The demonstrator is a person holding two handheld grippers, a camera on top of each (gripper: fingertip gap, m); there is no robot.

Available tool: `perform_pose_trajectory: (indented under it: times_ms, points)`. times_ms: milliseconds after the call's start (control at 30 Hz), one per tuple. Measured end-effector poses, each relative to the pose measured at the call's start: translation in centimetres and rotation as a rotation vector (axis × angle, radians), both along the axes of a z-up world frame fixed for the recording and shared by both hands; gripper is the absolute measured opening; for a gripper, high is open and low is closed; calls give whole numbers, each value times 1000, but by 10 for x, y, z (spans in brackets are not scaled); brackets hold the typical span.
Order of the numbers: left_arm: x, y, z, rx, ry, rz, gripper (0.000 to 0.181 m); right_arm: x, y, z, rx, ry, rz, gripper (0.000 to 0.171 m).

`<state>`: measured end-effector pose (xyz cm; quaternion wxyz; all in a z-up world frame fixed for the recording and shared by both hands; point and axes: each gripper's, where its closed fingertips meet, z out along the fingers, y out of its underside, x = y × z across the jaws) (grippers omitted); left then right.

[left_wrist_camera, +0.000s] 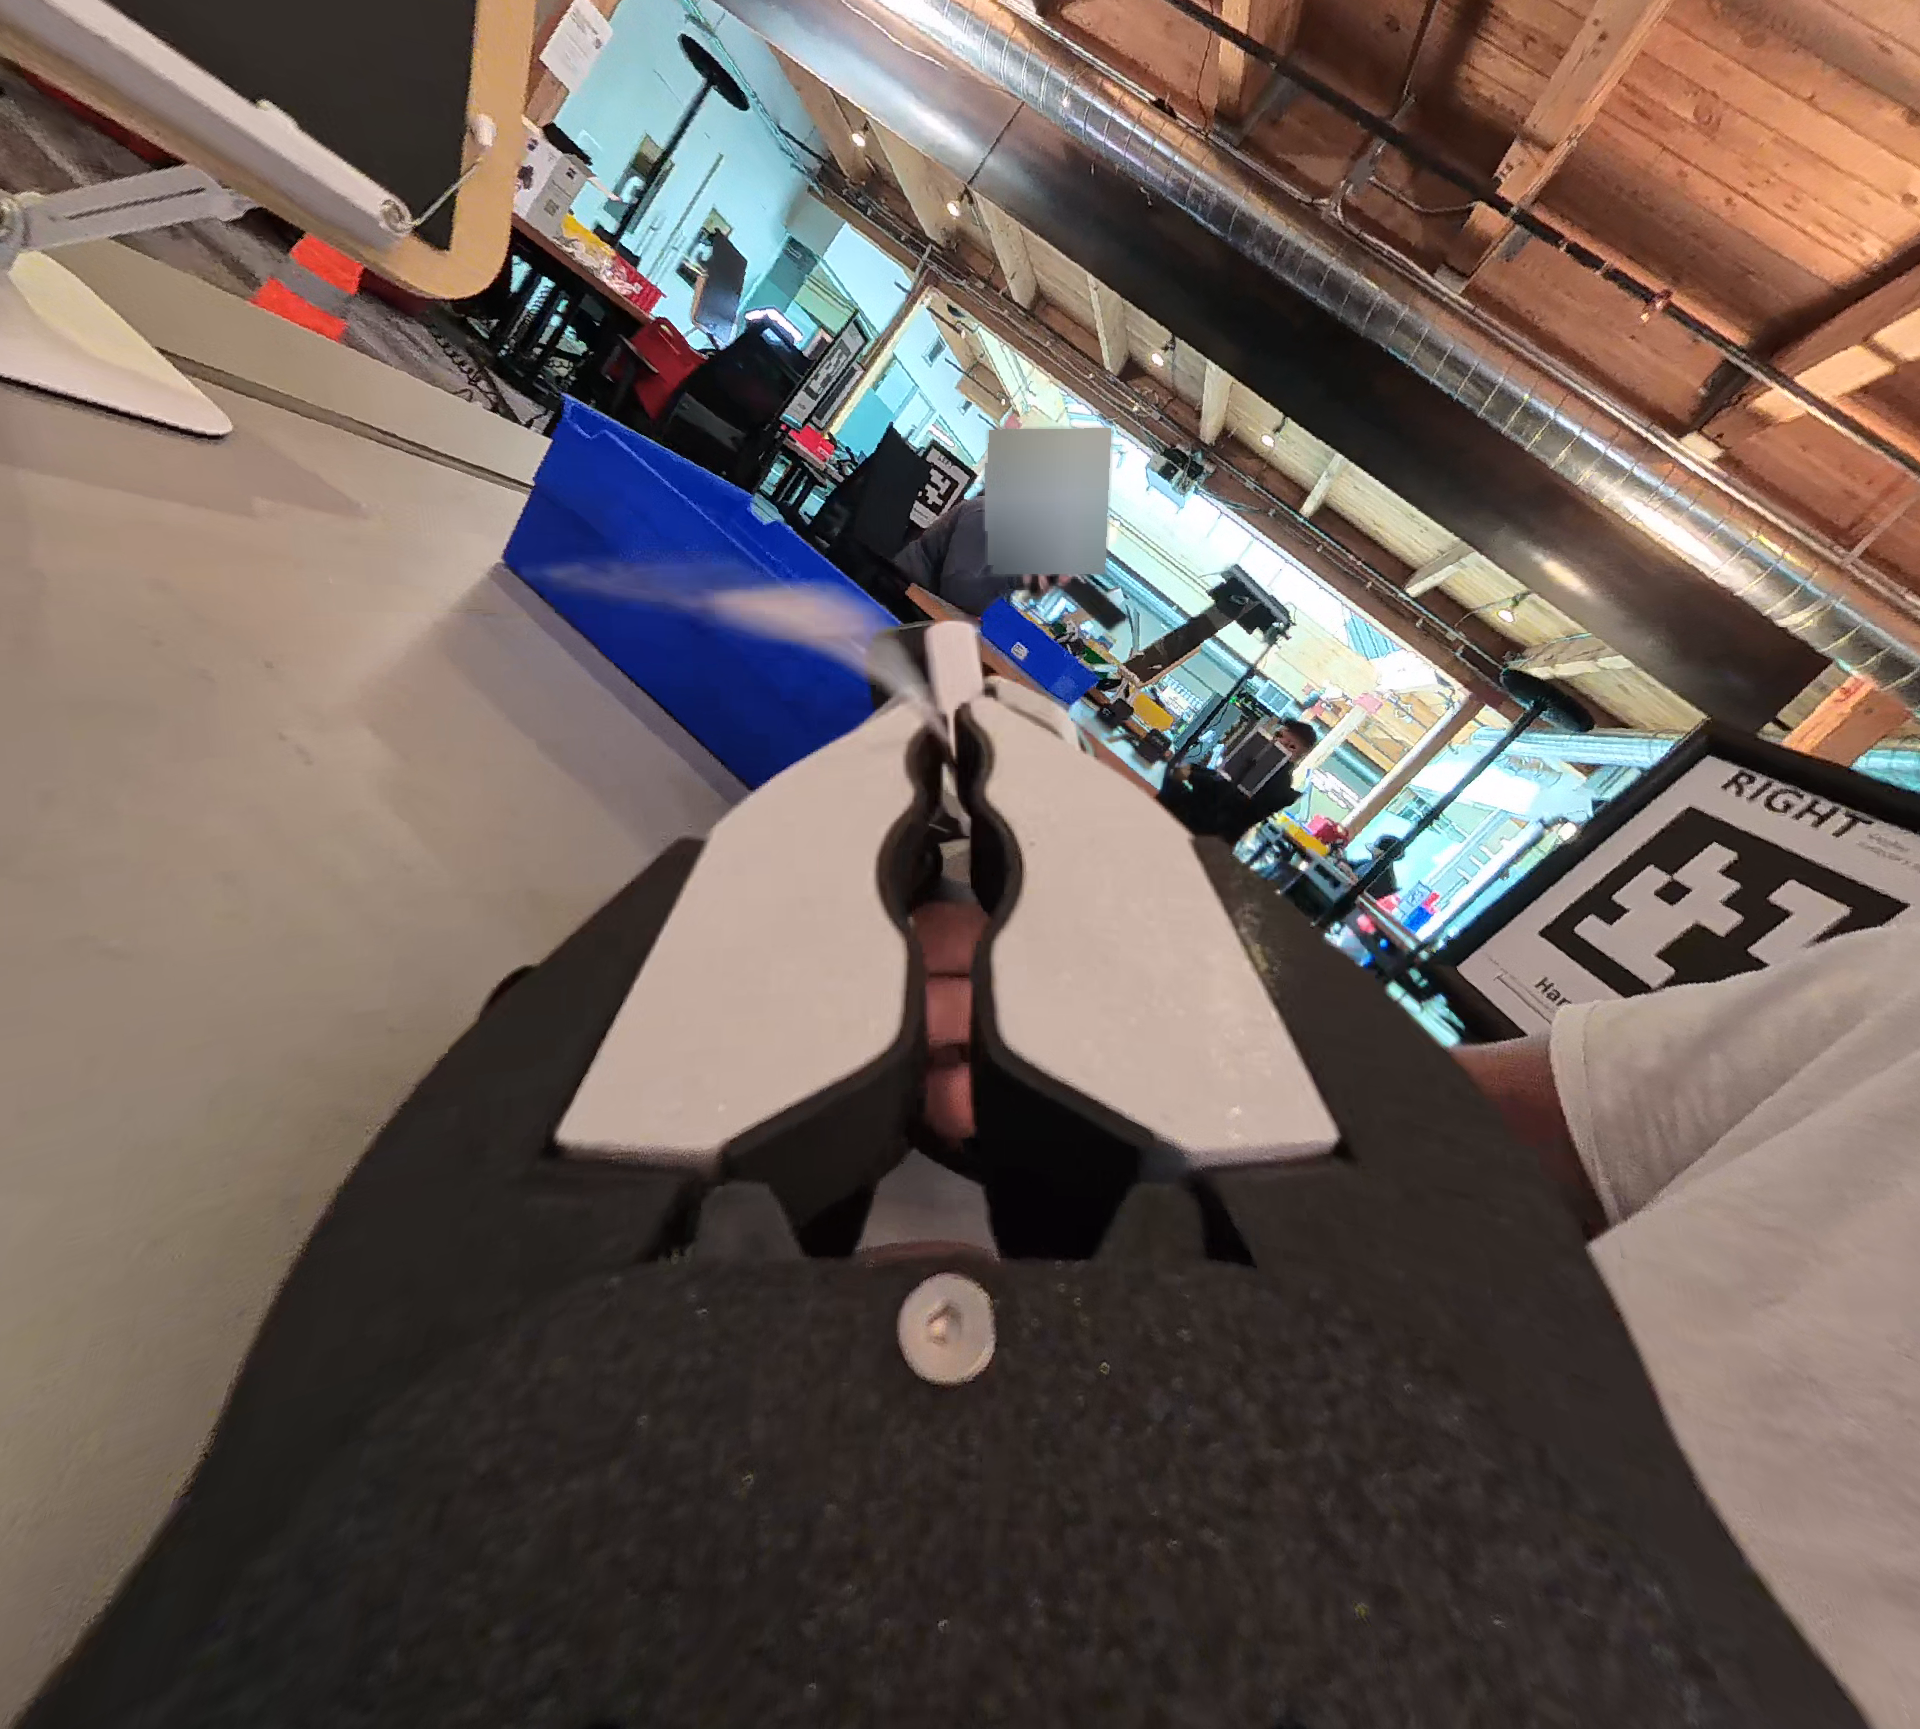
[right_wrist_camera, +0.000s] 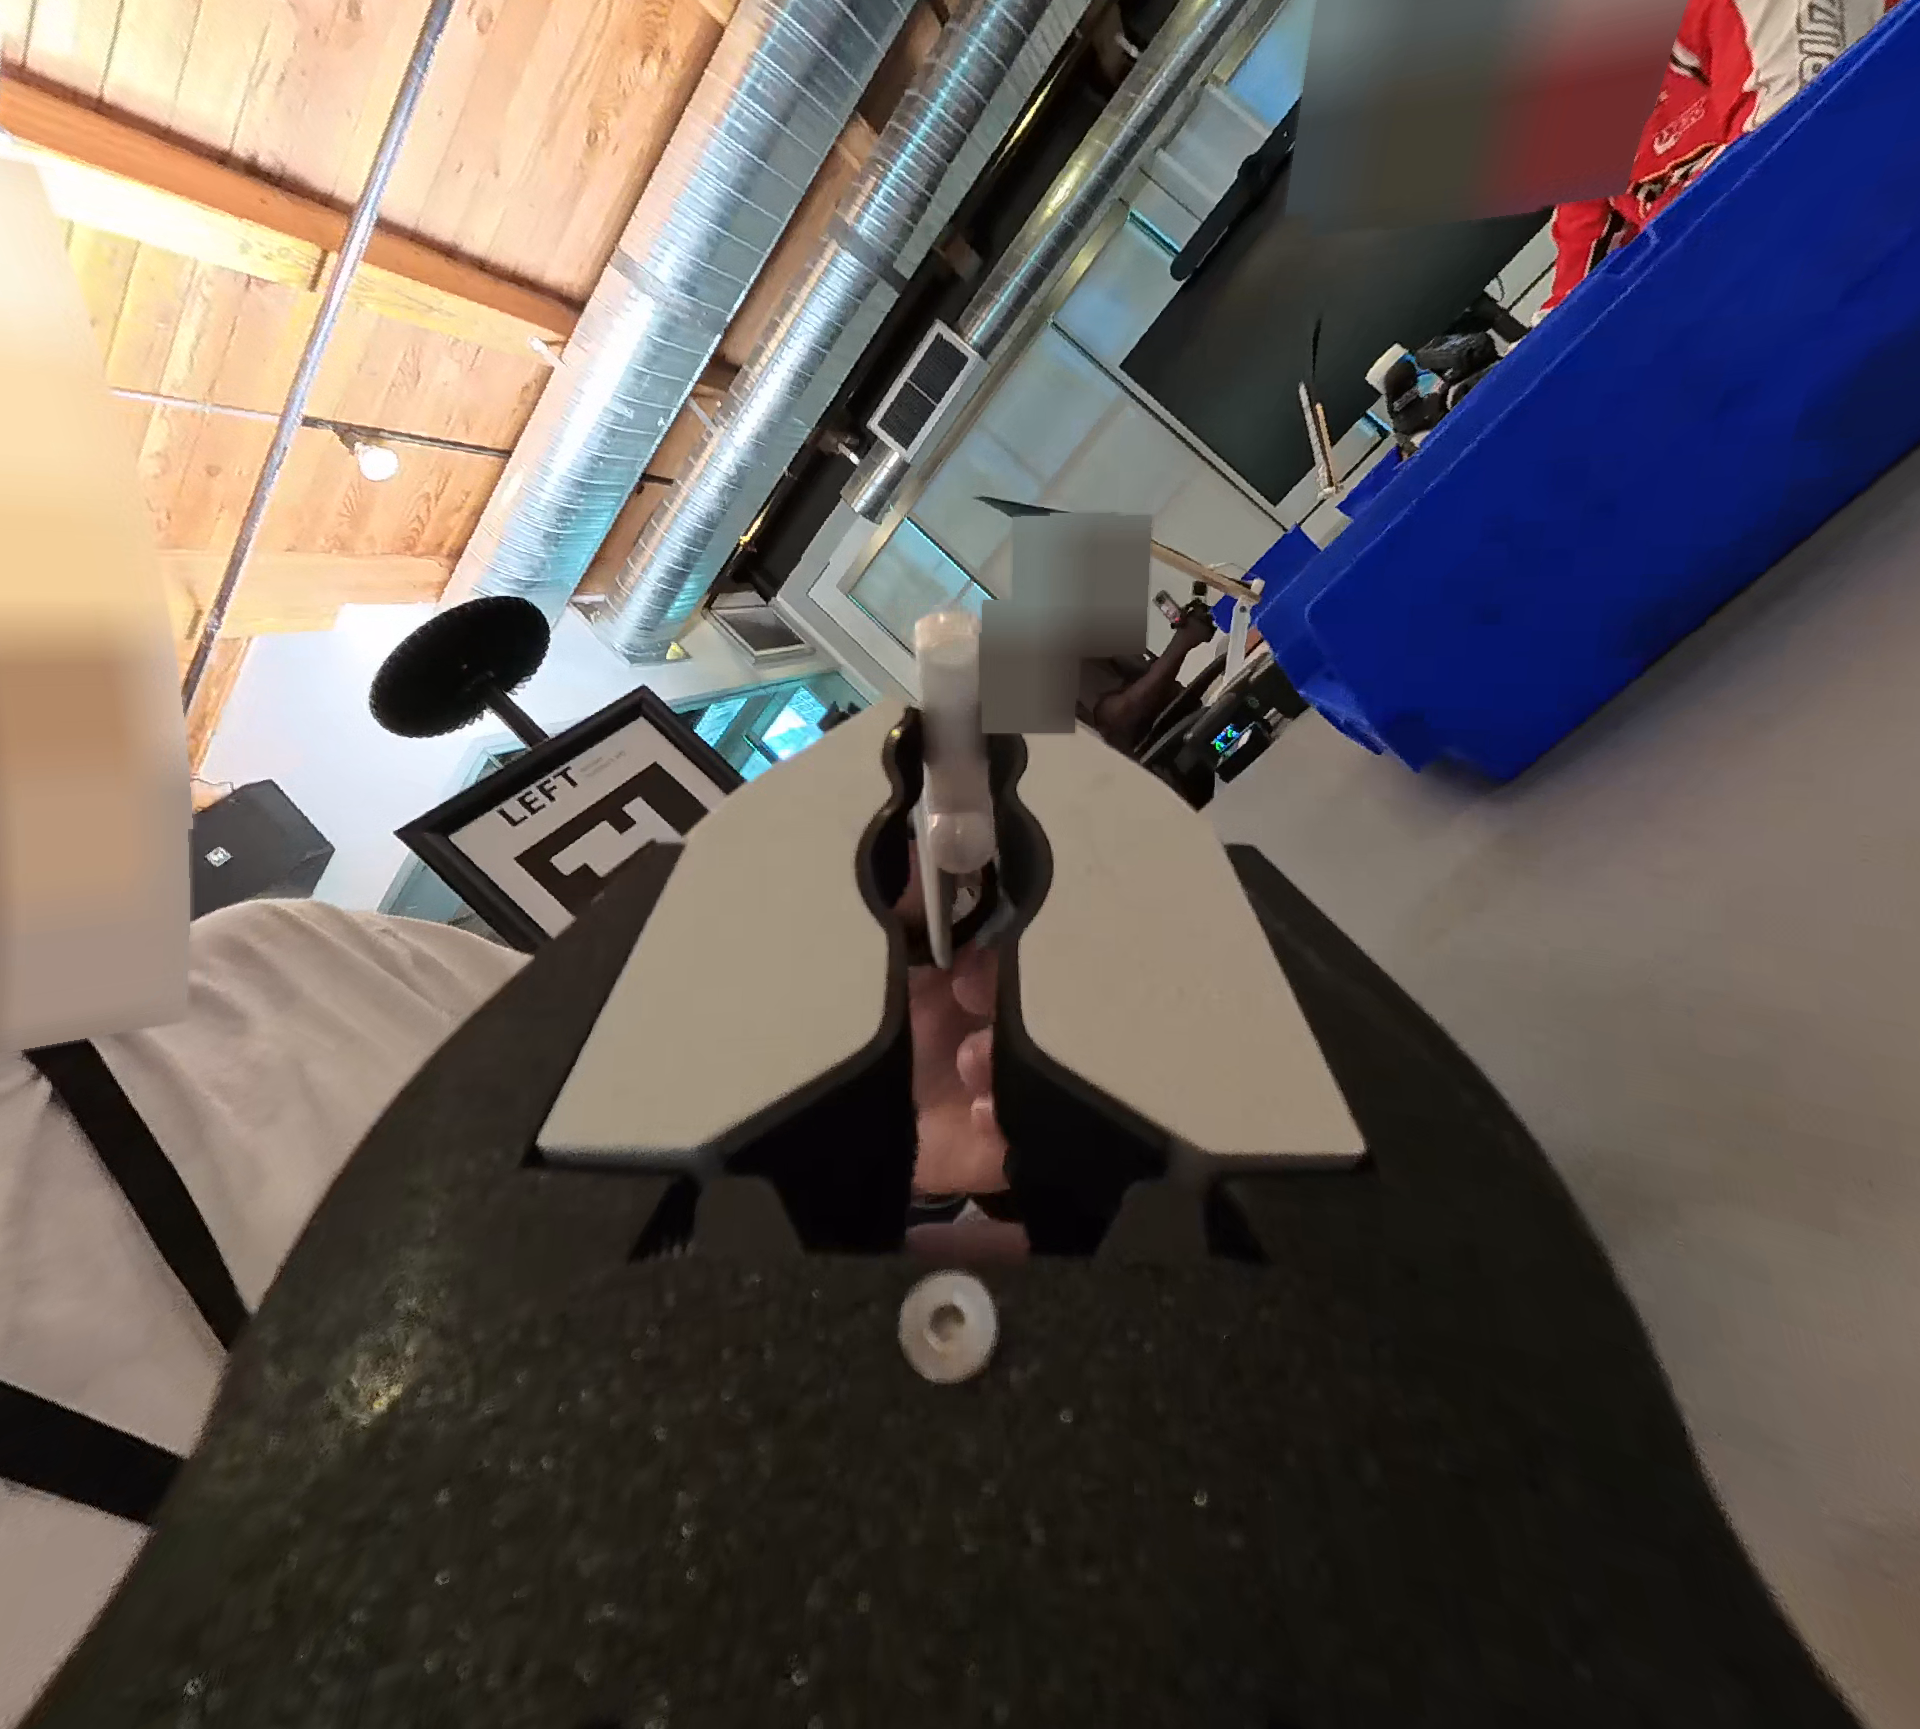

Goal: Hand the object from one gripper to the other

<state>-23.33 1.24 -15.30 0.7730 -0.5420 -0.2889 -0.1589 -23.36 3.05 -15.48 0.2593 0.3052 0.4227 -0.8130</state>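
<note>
Grippers were both raised above the grey tabletop (left_wrist_camera: 208, 796). The left gripper (left_wrist_camera: 954, 723) was closed on a small white object (left_wrist_camera: 954, 663) with a blurred, pale sheet attached. The right gripper (right_wrist_camera: 954, 744) was pinched on the same white object (right_wrist_camera: 951, 744). Beyond them stood a blue bin (left_wrist_camera: 665, 578); its contents were hidden.

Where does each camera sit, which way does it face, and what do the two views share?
Left wrist view: on the left gripper, tilted up over the table to the ceiling; a sleeve shows.
Right wrist view: on the right gripper, also tilted up; a shirt shows.
Shared: the white object, pinched by both grippers, the blue bin and ducts.
</note>
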Motion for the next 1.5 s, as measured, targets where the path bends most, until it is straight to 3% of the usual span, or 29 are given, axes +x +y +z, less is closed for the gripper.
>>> perform_pose_trajectory:
  times_ms: [167,267,400,633,733,800,1067,1267,1500]
  points:
    - [-1,-2,-8,-77,-10,-12,0,-8,-2,-16,113,-27,-46,12]
    - [-3,-3,-23,-208,2,-22,0,-21,11,-23,265,17,-173,30]
    - [-5,-6,-55,-524,113,-4,0,-21,22,-14,597,296,-356,40]
    - [13,9,-66,-697,270,-26,0,7,-44,-7,997,708,-236,32]
    - [20,14,-69,-738,310,-32,1,13,-60,-8,1009,732,-170,24]
    - [22,16,-71,-749,306,-35,1,12,-61,-9,1035,756,-177,3]
    - [19,7,-61,-688,306,11,1,9,-56,6,961,716,-207,3]
    - [9,0,-49,-659,317,112,54,-5,-37,45,884,655,-229,3]
    - [6,-5,-35,-550,297,105,67,-5,-27,102,753,558,-177,3]
